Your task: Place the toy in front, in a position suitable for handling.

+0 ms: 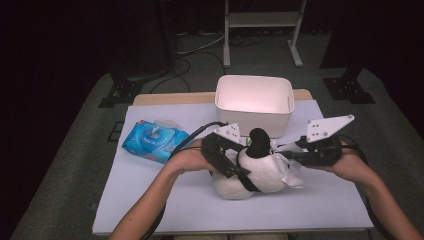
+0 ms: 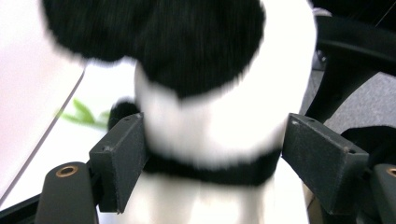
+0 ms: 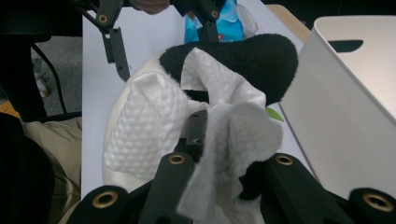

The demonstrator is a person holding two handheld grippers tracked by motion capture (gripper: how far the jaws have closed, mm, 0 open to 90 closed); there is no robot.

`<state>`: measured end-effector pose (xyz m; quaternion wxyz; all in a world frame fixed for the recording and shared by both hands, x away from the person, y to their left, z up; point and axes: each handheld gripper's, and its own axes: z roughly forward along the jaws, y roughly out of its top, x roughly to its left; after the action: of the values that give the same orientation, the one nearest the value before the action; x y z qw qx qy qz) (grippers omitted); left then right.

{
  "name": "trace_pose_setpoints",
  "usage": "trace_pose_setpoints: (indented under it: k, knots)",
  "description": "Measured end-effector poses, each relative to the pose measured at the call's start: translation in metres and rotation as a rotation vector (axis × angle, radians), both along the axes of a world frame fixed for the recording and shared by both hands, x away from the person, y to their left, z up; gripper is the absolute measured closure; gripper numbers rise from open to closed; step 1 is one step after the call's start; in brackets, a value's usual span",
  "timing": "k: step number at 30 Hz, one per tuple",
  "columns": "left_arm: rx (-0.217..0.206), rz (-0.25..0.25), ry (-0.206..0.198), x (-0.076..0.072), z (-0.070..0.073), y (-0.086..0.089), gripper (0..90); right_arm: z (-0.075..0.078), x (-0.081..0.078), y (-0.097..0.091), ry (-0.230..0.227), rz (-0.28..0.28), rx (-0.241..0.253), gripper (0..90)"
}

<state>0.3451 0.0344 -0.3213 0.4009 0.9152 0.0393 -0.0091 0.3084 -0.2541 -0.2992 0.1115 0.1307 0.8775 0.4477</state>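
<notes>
the black-and-white plush toy lies low in the centre of the high view, just in front of the white bin. the left gripper has its jaws apart on either side of the toy's body. the right gripper is clamped on a white wipe against the toy. a blue wipes pack sits at left.

White bin right behind plush panda, wipes pack to left; bare table in front.
</notes>
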Motion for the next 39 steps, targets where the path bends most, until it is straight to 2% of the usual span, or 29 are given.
trace_pose_setpoints:
  k: [2, 6, 9, 14, 17, 20, 27, 30, 39]
  knots:
    - [0.008, 0.013, 0.014, 0.003, -0.005, 0.004, 22.2, -0.004, 0.000, -0.005, 0.004, -0.012, 0.008, 77.6]
    - [0.027, 0.033, 0.017, 0.007, -0.014, 0.011, 20.7, -0.009, 0.001, -0.011, 0.021, -0.024, 0.014, 77.6]
    - [0.042, 0.048, 0.021, 0.009, -0.017, 0.013, 19.9, -0.011, 0.002, -0.013, 0.015, -0.033, 0.003, 77.6]
    - [0.072, 0.032, 0.017, 0.005, -0.024, 0.009, 24.1, -0.012, 0.003, -0.013, 0.012, -0.044, 0.001, 77.7]
    - [0.068, 0.031, 0.021, 0.002, -0.025, 0.008, 28.6, -0.009, 0.003, -0.011, 0.005, -0.038, -0.014, 77.6]
    - [0.059, 0.010, 0.027, -0.001, -0.023, 0.009, 32.2, -0.006, 0.003, -0.009, 0.002, -0.034, -0.023, 77.6]
    - [0.051, 0.002, 0.037, -0.008, -0.024, 0.009, 32.1, -0.007, 0.004, -0.008, -0.005, -0.048, -0.039, 77.4]
    - [0.063, 0.001, 0.028, -0.010, -0.024, 0.007, 31.3, -0.008, 0.005, -0.010, -0.001, -0.055, -0.040, 77.4]
    - [0.066, -0.043, 0.037, -0.015, -0.021, 0.003, 31.4, -0.004, 0.004, -0.009, -0.010, -0.048, -0.042, 77.4]
